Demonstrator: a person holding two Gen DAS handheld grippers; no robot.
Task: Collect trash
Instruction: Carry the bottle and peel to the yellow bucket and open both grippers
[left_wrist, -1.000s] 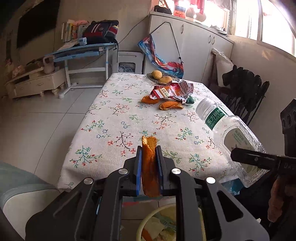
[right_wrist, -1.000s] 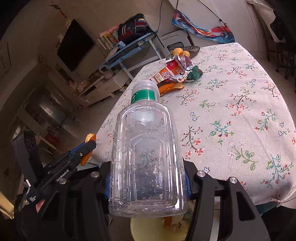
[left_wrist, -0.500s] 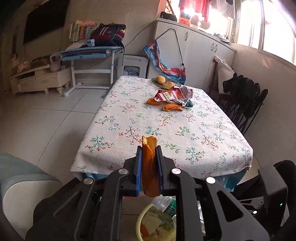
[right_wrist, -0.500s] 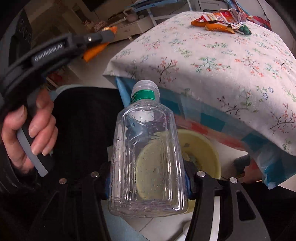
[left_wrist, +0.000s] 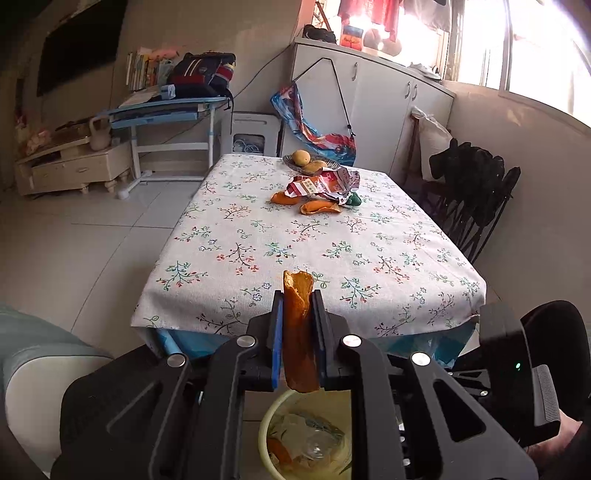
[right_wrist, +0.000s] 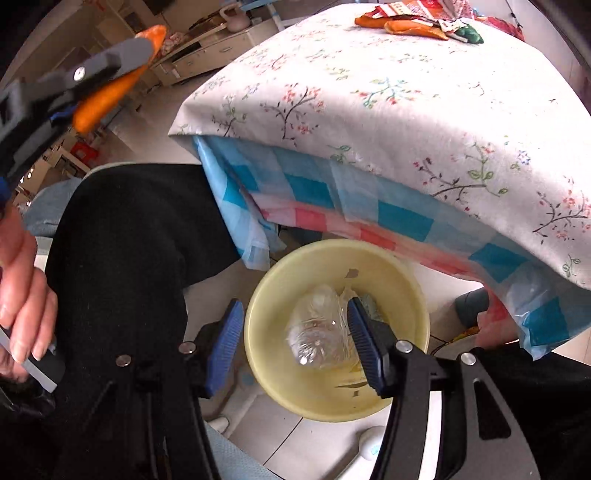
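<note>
My left gripper (left_wrist: 297, 306) is shut on an orange peel (left_wrist: 299, 332) and holds it above the yellow trash bin (left_wrist: 266, 432) on the floor before the table. It shows from the side in the right wrist view (right_wrist: 107, 88). My right gripper (right_wrist: 295, 328) is open and empty over the bin (right_wrist: 258, 354). The clear plastic bottle (right_wrist: 317, 336) lies inside the bin. More orange peels (left_wrist: 319, 206), a red snack wrapper (left_wrist: 321, 182) and a green scrap (left_wrist: 354, 199) lie on the far part of the flowered tablecloth (left_wrist: 295, 240).
A fruit dish (left_wrist: 306, 162) stands at the table's far end. A black chair (left_wrist: 472, 192) stands at the table's right side. A blue checked cloth (right_wrist: 332, 195) hangs below the table edge. The person's dark-clad legs (right_wrist: 129, 240) are left of the bin.
My right gripper has opened and the bottle has dropped into the bin. The left gripper has stayed shut on the peel, roughly in place above the bin.
</note>
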